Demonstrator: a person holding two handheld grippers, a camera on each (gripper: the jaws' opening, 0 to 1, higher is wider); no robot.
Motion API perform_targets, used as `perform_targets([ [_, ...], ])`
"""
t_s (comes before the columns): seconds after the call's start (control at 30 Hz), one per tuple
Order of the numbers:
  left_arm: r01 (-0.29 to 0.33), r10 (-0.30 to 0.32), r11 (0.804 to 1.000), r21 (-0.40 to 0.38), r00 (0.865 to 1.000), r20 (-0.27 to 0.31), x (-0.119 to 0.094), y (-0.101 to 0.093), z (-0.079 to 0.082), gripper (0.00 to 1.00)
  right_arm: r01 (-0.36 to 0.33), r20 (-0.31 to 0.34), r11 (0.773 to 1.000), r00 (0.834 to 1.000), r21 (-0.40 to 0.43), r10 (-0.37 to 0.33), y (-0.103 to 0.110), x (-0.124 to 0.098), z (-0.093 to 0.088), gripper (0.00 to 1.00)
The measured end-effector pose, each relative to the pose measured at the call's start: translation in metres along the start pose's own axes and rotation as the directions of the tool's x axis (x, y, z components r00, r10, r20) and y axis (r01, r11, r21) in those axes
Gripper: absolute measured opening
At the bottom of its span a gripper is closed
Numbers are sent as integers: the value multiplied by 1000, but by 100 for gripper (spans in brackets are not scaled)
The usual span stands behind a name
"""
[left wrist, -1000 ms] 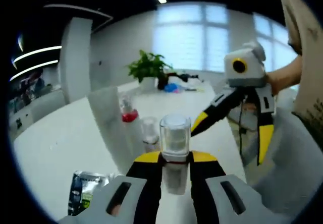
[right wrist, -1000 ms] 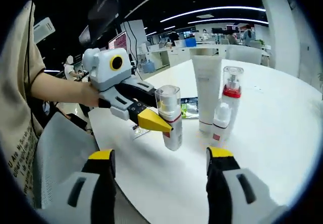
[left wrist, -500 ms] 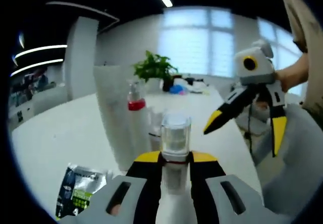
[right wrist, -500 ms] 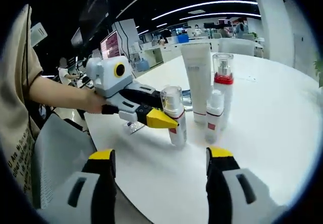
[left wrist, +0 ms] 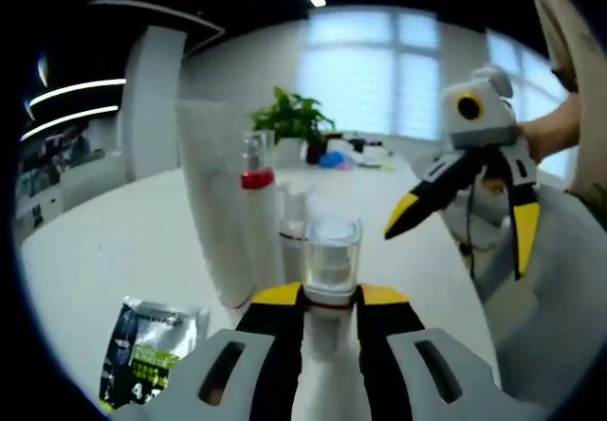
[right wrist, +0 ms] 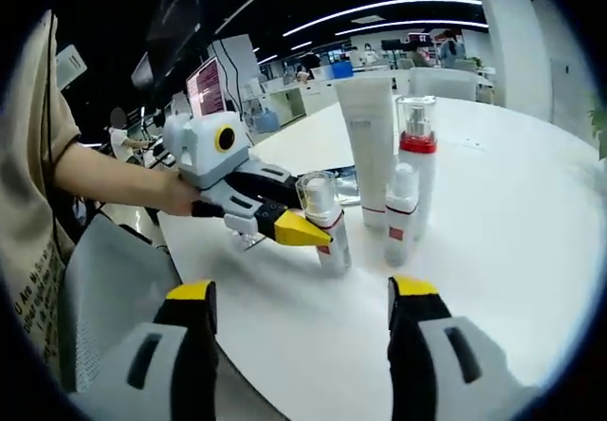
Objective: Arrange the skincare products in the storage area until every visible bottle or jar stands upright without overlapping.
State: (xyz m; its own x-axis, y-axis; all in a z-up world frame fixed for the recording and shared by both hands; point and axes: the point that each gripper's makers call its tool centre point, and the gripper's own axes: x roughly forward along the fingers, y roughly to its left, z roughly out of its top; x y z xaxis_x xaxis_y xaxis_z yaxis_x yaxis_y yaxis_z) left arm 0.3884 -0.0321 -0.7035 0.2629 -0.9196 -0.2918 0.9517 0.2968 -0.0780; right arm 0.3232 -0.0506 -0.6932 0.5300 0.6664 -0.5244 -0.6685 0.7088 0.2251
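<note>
My left gripper is shut on a small white bottle with a clear cap, held upright just above the white table; the same gripper and bottle show in the right gripper view. Behind the bottle stand a tall white tube, a clear-capped pump bottle with a red collar and a small white bottle, all upright and close together. My right gripper is open over the table's near edge, also seen at the right as the right gripper.
A foil sachet lies flat on the round white table, left of the held bottle. A grey chair stands at the table's near side. A potted plant sits far back. A person's arm holds the left gripper.
The left gripper has carried the bottle lower and closer to the standing group, its base nearly on the table. The right gripper has stayed open and nearly still.
</note>
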Motion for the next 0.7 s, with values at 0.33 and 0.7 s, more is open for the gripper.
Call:
perform_targets([
  [0.33, 14, -12, 997, 73, 999, -32, 8, 5, 1, 17, 7, 1, 1000, 1000, 4, -7, -2, -3, -1, 73],
  [0.7, 28, -23, 995, 99, 999, -46, 22, 16, 4, 17, 22, -3, 1000, 1000, 17, -22, -6, -7, -6, 73],
])
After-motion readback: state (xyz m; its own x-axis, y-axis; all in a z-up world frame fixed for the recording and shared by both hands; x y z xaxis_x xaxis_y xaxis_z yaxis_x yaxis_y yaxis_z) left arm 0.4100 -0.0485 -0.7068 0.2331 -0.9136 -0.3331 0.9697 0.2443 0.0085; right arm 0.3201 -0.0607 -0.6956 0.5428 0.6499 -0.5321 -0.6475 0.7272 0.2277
